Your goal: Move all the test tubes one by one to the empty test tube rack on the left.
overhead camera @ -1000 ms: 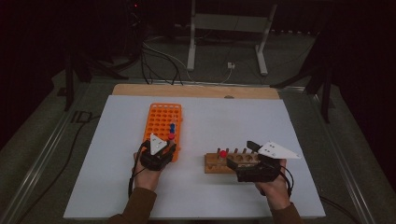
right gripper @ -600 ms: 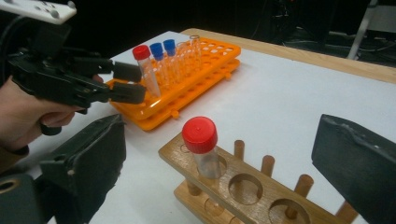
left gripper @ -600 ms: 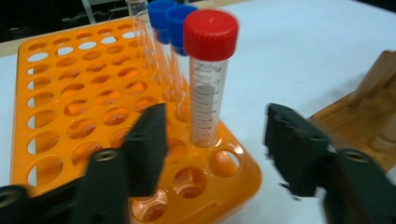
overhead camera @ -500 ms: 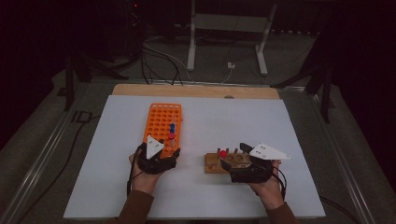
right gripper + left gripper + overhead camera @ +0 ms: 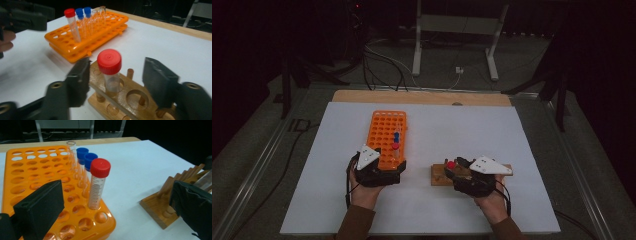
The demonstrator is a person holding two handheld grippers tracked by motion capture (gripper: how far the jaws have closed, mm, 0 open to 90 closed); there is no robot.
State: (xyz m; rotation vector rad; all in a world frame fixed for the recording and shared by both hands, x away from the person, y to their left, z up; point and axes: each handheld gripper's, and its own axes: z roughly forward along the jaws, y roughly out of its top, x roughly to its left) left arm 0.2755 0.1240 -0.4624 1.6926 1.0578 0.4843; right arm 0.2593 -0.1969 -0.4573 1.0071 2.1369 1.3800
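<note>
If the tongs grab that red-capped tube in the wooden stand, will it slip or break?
The tube looks smooth and clear, so it may slip. It seems thin-walled, likely light, perhaps breakable if squeezed hard. The right tongs stand open around it, and the wooden stand holds it upright, so it shouldn't tip.

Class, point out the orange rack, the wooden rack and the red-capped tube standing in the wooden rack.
orange rack (image 5: 382,130): high view, bare top.
wooden rack (image 5: 100,75): right gripper view, top board.
red-capped tube (image 5: 109,61): right gripper view, cap.

A white table (image 5: 537,150) with metal stand legs (image 5: 452,45) behind.
</note>
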